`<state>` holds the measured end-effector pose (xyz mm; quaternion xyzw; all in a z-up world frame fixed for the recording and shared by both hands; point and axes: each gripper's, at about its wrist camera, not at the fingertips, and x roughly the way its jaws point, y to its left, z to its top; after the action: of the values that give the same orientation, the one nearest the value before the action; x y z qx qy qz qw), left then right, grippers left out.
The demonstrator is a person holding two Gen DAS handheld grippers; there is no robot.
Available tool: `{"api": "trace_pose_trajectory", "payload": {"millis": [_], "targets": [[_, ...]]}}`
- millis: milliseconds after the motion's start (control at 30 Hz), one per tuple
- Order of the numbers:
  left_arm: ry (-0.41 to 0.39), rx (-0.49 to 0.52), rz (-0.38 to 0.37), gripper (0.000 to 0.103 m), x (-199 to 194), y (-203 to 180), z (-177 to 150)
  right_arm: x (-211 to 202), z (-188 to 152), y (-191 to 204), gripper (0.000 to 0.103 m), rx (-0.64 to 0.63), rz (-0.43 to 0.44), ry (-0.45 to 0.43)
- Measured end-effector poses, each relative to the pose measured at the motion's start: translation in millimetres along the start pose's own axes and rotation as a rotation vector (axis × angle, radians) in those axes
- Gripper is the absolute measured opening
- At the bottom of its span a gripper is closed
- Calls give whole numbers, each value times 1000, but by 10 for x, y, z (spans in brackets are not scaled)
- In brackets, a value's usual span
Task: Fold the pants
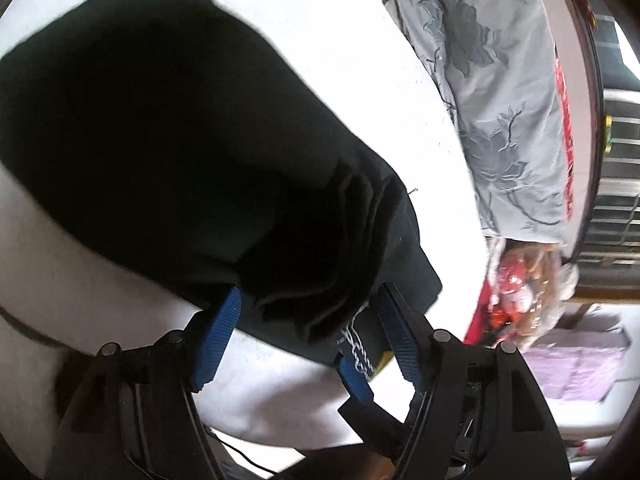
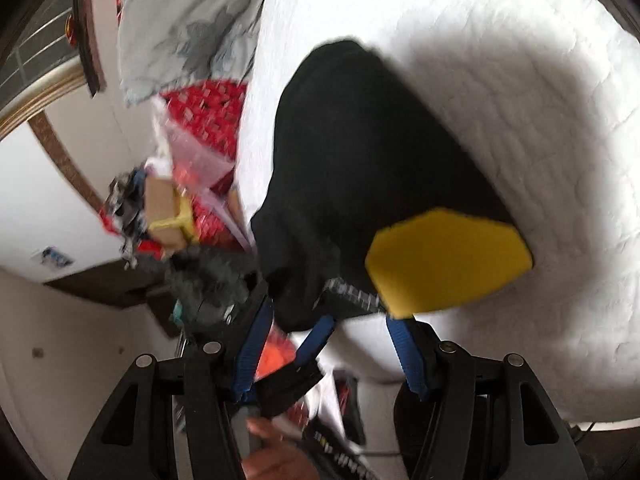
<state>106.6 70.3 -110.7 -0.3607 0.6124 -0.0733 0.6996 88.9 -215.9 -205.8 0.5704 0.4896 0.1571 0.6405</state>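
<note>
The black pants lie in a folded bundle on the white bed. In the left wrist view my left gripper is open, its blue pads on either side of the bunched near end of the pants, where a white drawstring hangs. In the right wrist view the pants show a yellow patch at the near end. My right gripper is open around that near edge. A third blue pad, the other gripper's, shows between the fingers in each view.
A grey floral quilt and red patterned bedding lie along the bed's far side. Cluttered items and a cardboard box sit beside the bed. A window grille is behind.
</note>
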Motion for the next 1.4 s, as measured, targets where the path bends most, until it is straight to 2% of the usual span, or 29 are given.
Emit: {"api": "trace_pose_trajectory", "payload": {"millis": [33,67,133,167,233,300,333,367,433,467,533,667,767,800,833,867,1067,1167,1400], "targets": [[-6,18,12,68,10,-30,-1,31,16,-46,61,40,8,-15],[-13,46,33,68,39,-105,10,46,27,-64,57,54,2,-28],[-16,79,48,51,48,-178,-19,27,47,-72,28,27,-45,-60],[-16,92,33,48,42,-225,-36,1,63,-80,6,17,-54,-66],[-10,123,17,37,68,-258,-81,-72,67,-94,6,16,-51,-83],[-14,155,77,37,189,-263,-94,-437,92,-104,6,-38,-38,-177],[-8,157,114,32,270,-240,-96,-520,150,-169,6,-33,-59,-197],[-4,144,128,31,345,-179,-96,-527,195,-231,6,-13,-68,-192],[-32,138,99,31,297,-143,-108,-502,232,-288,7,5,-67,-172],[-32,136,95,31,258,-121,-110,-448,256,-309,7,-16,-88,-143],[-19,128,86,31,224,-72,-91,-361,259,-273,11,-43,-78,-96],[5,104,20,31,61,26,-74,-317,215,-259,17,-23,-54,-51],[12,126,-43,35,-14,-72,-77,-392,180,-314,28,15,-30,-41],[11,139,-52,41,-15,-131,-76,-392,180,-314,32,15,-30,-41],[7,156,-41,47,0,-196,-72,-410,174,-326,33,25,-21,-43],[-1,183,-20,49,18,-269,-73,-425,169,-337,34,40,-15,-46],[62,299,78,50,315,-615,39,-416,168,-328,35,62,15,-44],[68,363,126,50,401,-719,79,-424,186,-377,39,90,29,-36],[182,449,120,50,625,-829,142,-399,207,-373,39,82,43,-27]]}}
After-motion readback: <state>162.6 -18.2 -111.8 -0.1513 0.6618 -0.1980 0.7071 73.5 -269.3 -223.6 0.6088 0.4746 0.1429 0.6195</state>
